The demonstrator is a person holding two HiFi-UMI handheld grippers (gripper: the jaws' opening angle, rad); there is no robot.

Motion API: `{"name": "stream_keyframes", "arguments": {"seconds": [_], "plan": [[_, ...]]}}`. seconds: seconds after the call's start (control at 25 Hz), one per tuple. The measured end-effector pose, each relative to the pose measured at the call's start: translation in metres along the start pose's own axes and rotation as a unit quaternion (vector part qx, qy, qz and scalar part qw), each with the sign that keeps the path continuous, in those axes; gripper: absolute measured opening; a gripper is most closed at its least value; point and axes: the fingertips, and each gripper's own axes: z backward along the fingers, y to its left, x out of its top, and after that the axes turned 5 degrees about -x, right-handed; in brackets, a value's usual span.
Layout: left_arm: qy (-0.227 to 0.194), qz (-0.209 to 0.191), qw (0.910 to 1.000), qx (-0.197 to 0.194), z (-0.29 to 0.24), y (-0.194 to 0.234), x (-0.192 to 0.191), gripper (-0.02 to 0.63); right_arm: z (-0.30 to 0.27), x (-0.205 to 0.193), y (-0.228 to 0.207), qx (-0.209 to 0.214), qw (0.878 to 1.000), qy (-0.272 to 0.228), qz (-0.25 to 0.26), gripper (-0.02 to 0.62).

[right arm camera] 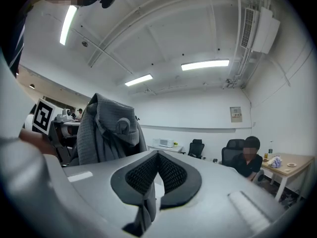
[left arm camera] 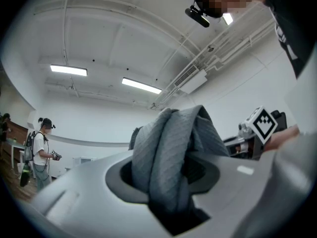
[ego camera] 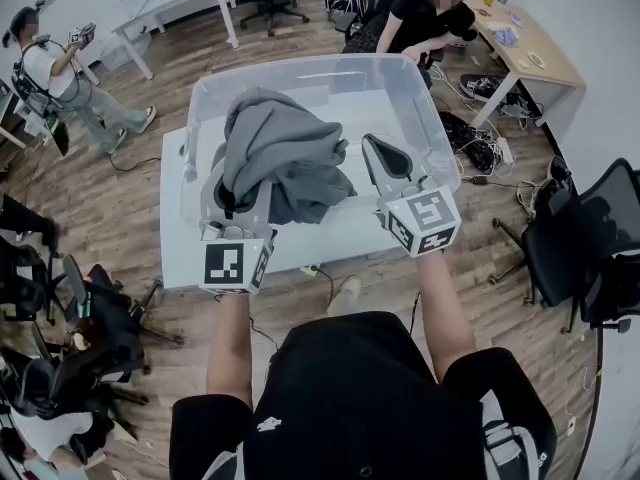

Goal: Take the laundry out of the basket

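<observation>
A grey garment (ego camera: 285,148) hangs bunched above the clear plastic basket (ego camera: 310,63), which stands on a white table (ego camera: 175,258). My left gripper (ego camera: 232,193) is shut on a thick fold of the grey garment (left arm camera: 171,152), which fills the gap between its jaws and rises above them. My right gripper (ego camera: 372,143) is raised beside the cloth, to its right and apart from it. In the right gripper view its fingertips (right arm camera: 157,155) meet, and a thin grey strip hangs at the jaws' root; I cannot tell what it is. The garment (right arm camera: 106,128) shows at the left there.
A person (ego camera: 420,13) sits behind the basket by a wooden desk (ego camera: 525,43). Another person (ego camera: 55,73) stands at the far left holding grippers. Cables (ego camera: 480,143) lie on the floor at right, near office chairs (ego camera: 590,238). More chairs (ego camera: 90,338) crowd the left.
</observation>
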Motion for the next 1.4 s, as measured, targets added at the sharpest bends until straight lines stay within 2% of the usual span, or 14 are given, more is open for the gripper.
{"name": "stream_keyframes", "arguments": {"seconds": [0.32,0.68,1.4], "plan": [[-0.014,-0.003,0.9998,-0.011,0.039,-0.018,0.021,0.169,0.035,0.011,0.026,-0.005,1.000,-0.005,0.005,0.000],[-0.014,-0.009,0.9996,-0.022,0.071,-0.034,0.026,0.169,0.068,0.018,0.054,-0.008,1.000,-0.012,0.010,0.000],[-0.010,0.001,0.9996,-0.027,0.121,-0.040,0.034,0.169,0.105,0.040,0.106,0.004,1.000,-0.030,0.001,0.000]]}}
